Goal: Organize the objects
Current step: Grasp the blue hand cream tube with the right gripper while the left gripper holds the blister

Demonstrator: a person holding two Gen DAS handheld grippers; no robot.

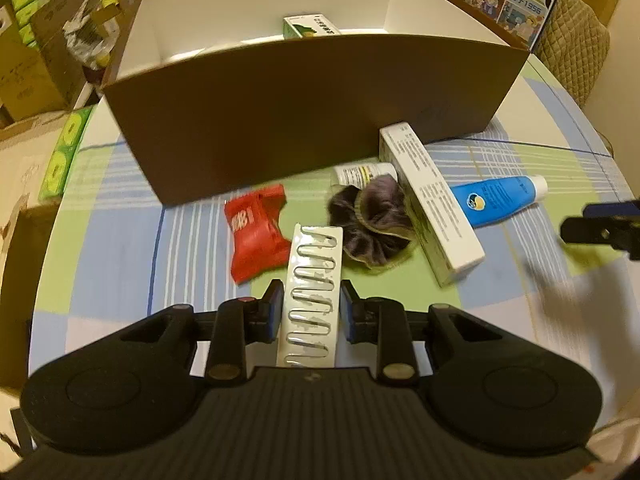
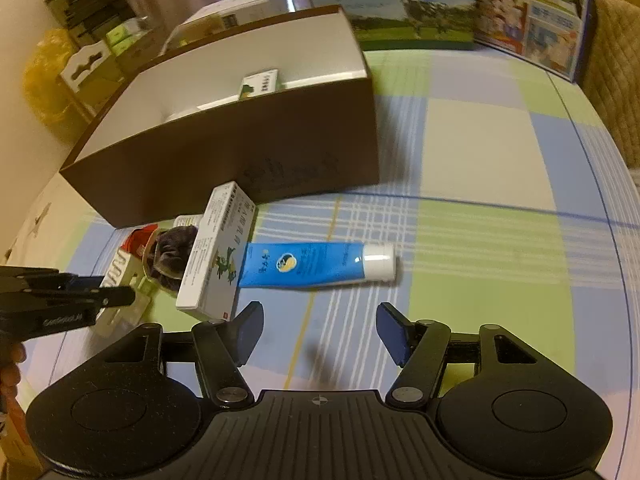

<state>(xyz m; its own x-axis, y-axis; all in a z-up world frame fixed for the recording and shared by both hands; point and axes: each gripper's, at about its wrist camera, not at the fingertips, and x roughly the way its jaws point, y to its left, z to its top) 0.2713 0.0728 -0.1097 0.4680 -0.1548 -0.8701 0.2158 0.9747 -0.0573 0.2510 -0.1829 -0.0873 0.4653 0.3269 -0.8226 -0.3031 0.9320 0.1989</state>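
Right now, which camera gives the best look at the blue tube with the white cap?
The right wrist view. The blue tube lies whole and unobstructed on the tablecloth, just ahead of the open right gripper. In the left wrist view it sits off to the right, its flat end hidden behind the long white box.

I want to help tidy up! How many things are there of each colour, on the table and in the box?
Red: 1, snack packet
Blue: 1, tube
Purple: 1, scrunchie
Silver: 1, blister pack
White: 2, long carton, small bottle
Green-white: 1, carton in box
Total: 7

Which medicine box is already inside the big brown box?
The small green-and-white medicine box sits inside the brown cardboard box. The long white medicine box lies outside on the checked tablecloth.
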